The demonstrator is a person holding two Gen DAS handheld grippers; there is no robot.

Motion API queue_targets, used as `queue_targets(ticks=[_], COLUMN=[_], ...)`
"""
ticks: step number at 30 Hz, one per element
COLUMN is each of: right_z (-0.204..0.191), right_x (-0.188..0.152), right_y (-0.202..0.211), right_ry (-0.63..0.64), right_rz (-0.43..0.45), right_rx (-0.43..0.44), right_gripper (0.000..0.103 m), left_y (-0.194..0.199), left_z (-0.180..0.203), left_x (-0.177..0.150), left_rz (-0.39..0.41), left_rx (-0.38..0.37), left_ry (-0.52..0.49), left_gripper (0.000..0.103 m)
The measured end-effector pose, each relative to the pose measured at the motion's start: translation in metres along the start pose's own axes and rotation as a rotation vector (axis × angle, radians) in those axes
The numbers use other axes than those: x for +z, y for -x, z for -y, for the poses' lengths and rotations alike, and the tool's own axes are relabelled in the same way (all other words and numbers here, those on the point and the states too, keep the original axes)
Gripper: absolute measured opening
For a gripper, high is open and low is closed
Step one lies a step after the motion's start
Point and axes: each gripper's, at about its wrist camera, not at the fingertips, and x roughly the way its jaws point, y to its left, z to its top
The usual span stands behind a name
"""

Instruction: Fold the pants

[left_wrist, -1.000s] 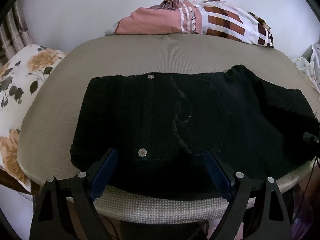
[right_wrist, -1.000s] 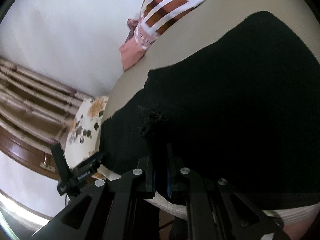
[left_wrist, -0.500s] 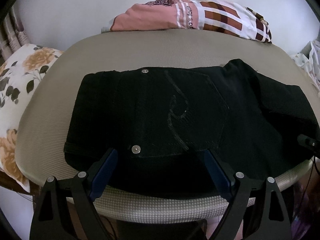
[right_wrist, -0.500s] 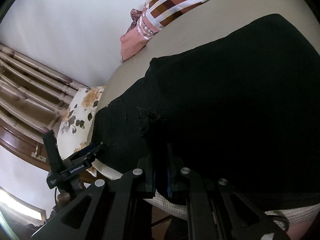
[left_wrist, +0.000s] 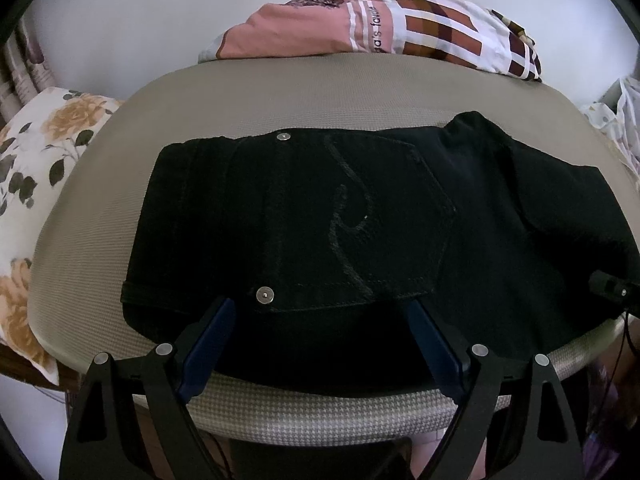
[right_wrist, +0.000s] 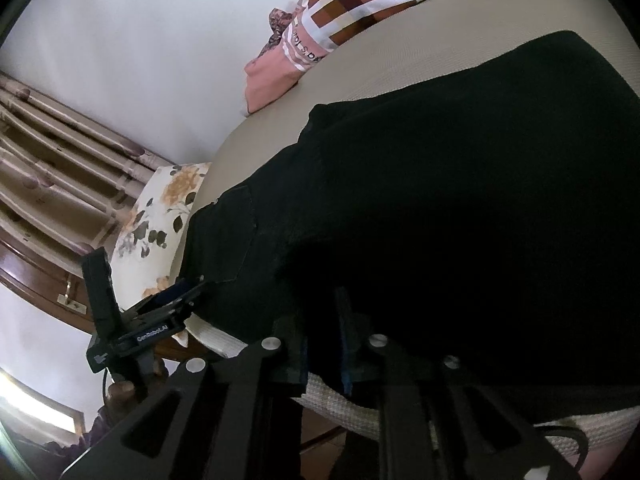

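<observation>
Left gripper (left_wrist: 320, 316): blue-padded jaws spread wide at lower frame, over the near edge of the black denim pants (left_wrist: 340, 220). Right gripper (right_wrist: 322, 334): jaws slightly parted around the pants' near edge; whether they grip it cannot be determined. The pants lie flat on the beige textured cushion (left_wrist: 248, 92), centre frame. A pink-and-brown checked cloth pile (left_wrist: 384, 24) sits at the upper frame.

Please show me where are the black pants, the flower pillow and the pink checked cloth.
black pants (left_wrist: 352, 216), left wrist view, back pocket.
flower pillow (left_wrist: 44, 140), left wrist view, upper face.
pink checked cloth (left_wrist: 304, 32), left wrist view, plain pink part.
</observation>
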Motion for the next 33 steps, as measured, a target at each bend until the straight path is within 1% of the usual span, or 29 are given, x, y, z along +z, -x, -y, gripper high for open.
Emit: queue_targets(ticks=[6, 10, 12, 15, 17, 18, 19, 20, 22, 23, 24, 25, 28, 31, 33], right_z=[-0.003, -0.004, -0.009, -0.016, -0.025, -0.027, -0.03, -0.03, -0.026, -0.019, -0.012, -0.004, 0.027, 0.052, 0.063], right_x=[-0.001, -0.002, -0.003, -0.005, -0.01, -0.011, -0.012, -0.012, -0.006, 0.001, 0.008, 0.015, 0.03, 0.028, 0.022], right_y=[-0.004, -0.007, -0.01, -0.02, -0.03, -0.033, -0.036, -0.036, -0.022, -0.008, 0.002, 0.014, 0.059, 0.087, 0.096], right_ry=[-0.008, -0.019, -0.006, -0.002, 0.028, 0.033, 0.028, 0.024, 0.0, -0.026, -0.045, -0.063, -0.094, -0.123, -0.138], right_rz=[-0.007, -0.019, -0.034, -0.087, -0.126, -0.15, -0.188, -0.198, -0.157, -0.11, -0.076, -0.039, 0.082, 0.13, 0.139], right_rx=[0.025, 0.058, 0.073, 0.152, 0.172, 0.198, 0.25, 0.279, 0.346, 0.377, 0.385, 0.376, 0.288, 0.218, 0.19], right_gripper=[0.018, 0.027, 0.03, 0.029, 0.029, 0.029, 0.029, 0.029, 0.029, 0.029, 0.029, 0.029, 0.029, 0.029, 0.029], left_y=[-0.001, -0.002, -0.003, -0.003, -0.003, -0.003, -0.003, -0.003, -0.002, -0.001, 0.0, 0.001, 0.003, 0.004, 0.004], left_z=[0.004, 0.005, 0.005, 0.005, 0.005, 0.005, 0.005, 0.005, 0.004, 0.004, 0.003, 0.002, 0.002, 0.001, 0.001], left_x=[-0.001, -0.001, -0.001, -0.001, -0.001, -0.001, -0.001, -0.001, -0.001, -0.001, 0.0, 0.0, 0.001, 0.001, 0.001], left_rz=[-0.004, -0.01, -0.014, -0.014, -0.013, -0.012, -0.011, -0.01, -0.007, -0.005, -0.002, 0.002, 0.007, 0.008, 0.007], left_rx=[-0.001, -0.002, -0.004, -0.004, -0.003, -0.002, 0.0, 0.001, 0.003, 0.003, 0.0, -0.003, -0.007, -0.01, -0.011], left_ry=[-0.011, -0.015, -0.015, -0.016, -0.018, -0.019, -0.021, -0.022, -0.021, -0.018, -0.015, -0.011, -0.005, -0.003, -0.004], left_gripper=[0.088, 0.088, 0.088, 0.088, 0.088, 0.088, 0.088, 0.088, 0.088, 0.088, 0.088, 0.088, 0.088, 0.088, 0.088])
